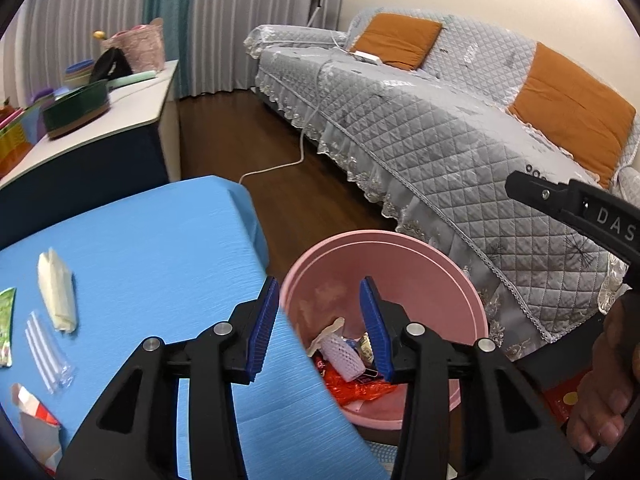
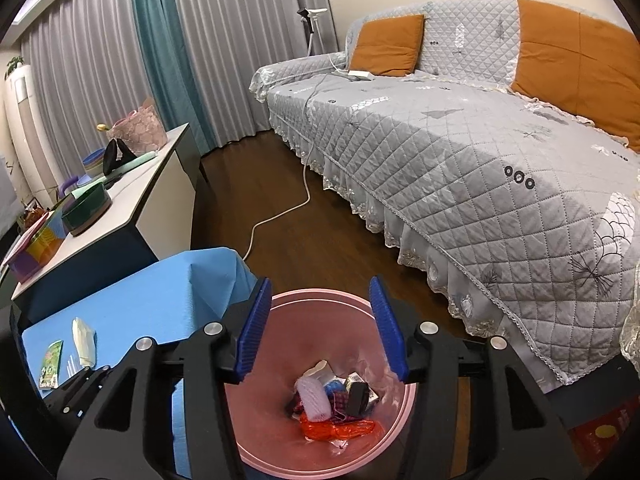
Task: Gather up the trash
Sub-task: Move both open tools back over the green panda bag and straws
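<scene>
A pink bin [image 1: 400,248] stands on the floor beside the blue-covered table [image 1: 160,240]; it holds a white foam net [image 1: 344,356], red plastic [image 1: 356,390] and other scraps. My left gripper [image 1: 320,332] is open and empty over the table's edge and the bin's near rim. My right gripper [image 2: 320,328] is open and empty directly above the bin [image 2: 320,300], looking down on the trash [image 2: 332,404]. On the table lie a cream wrapper [image 1: 58,292], a clear straw packet [image 1: 48,354], a green packet [image 1: 6,324] and a red-white carton piece [image 1: 34,412].
A grey quilted sofa [image 1: 460,132] with orange cushions runs along the right. A white cable [image 1: 296,148] trails over the wooden floor. A white sideboard [image 1: 100,116] at left carries bowls, a green tray and a pink bag. The right gripper's body [image 1: 580,208] shows at the left view's right edge.
</scene>
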Tool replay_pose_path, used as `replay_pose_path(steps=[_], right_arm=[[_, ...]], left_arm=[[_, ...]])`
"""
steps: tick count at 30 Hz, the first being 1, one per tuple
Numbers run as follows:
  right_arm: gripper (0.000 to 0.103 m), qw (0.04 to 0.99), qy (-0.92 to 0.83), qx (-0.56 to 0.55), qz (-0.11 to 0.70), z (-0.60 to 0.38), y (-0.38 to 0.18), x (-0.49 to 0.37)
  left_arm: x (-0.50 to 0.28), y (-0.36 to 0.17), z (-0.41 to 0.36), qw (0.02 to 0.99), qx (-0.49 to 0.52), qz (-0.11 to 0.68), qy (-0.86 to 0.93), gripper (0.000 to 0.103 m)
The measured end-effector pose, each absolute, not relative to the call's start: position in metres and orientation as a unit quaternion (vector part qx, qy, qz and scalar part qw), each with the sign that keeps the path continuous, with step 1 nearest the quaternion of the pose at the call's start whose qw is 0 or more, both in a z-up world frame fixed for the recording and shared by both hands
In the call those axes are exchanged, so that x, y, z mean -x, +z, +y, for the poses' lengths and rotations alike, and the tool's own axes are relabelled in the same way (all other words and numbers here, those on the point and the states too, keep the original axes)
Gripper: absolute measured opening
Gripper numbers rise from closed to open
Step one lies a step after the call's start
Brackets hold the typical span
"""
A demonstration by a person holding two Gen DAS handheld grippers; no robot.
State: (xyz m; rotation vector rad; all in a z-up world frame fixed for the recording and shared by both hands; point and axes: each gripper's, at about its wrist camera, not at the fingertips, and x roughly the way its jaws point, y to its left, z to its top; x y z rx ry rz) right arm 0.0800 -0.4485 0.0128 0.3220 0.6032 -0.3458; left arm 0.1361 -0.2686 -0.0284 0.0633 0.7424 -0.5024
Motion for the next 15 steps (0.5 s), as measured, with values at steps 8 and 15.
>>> replay_pose_path(steps=[8, 15], right_arm=[[0.052, 0.931, -0.162, -0.145, 0.292, -0.432, 0.016, -0.085], [0.052, 0.939, -0.148, -0.128, 0.283, -0.409, 0.021, -0.087]], left_arm=[[-0.131, -0.006, -0.233, 0.911, -0.019, 0.342, -0.23, 0.042], [-0.124, 0.017, -0.198, 0.921, -0.011, 0.323, -0.218, 0.042]])
